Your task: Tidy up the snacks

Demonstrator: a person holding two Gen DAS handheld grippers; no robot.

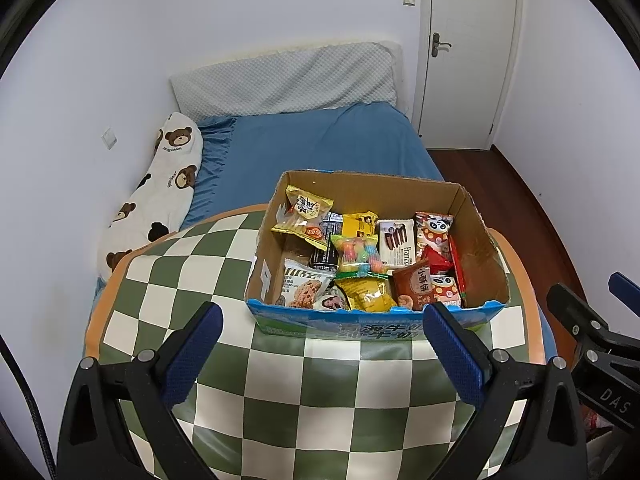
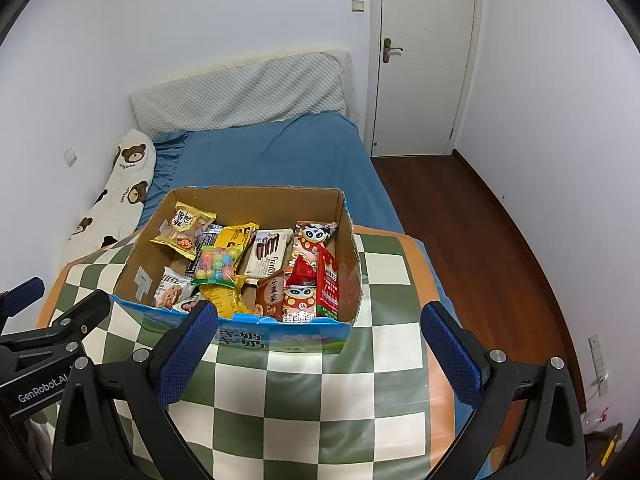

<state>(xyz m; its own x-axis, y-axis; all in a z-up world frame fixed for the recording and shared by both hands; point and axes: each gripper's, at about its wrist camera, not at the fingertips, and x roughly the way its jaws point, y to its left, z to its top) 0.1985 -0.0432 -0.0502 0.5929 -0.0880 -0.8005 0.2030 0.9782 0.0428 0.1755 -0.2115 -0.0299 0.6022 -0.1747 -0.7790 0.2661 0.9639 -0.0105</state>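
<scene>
An open cardboard box [image 1: 476,240] [image 2: 140,252] with a blue printed front stands on a green and white checkered table [image 1: 320,392] [image 2: 304,400]. It holds several snack packets: a yellow one [image 1: 306,214] [image 2: 186,226], a candy bag [image 1: 356,254] [image 2: 216,264], a Franzzi biscuit pack [image 1: 398,242] [image 2: 268,258], panda packets [image 1: 434,230] [image 2: 314,236]. My left gripper [image 1: 322,332] is open and empty just before the box's front. My right gripper [image 2: 320,334] is open and empty at the box's front right corner.
A bed with a blue sheet [image 1: 320,140] [image 2: 272,156] lies behind the table, with a grey pillow [image 1: 288,80] and a bear-print pillow [image 1: 160,184] on the left. A white door [image 2: 424,56] and wooden floor [image 2: 460,220] are at right.
</scene>
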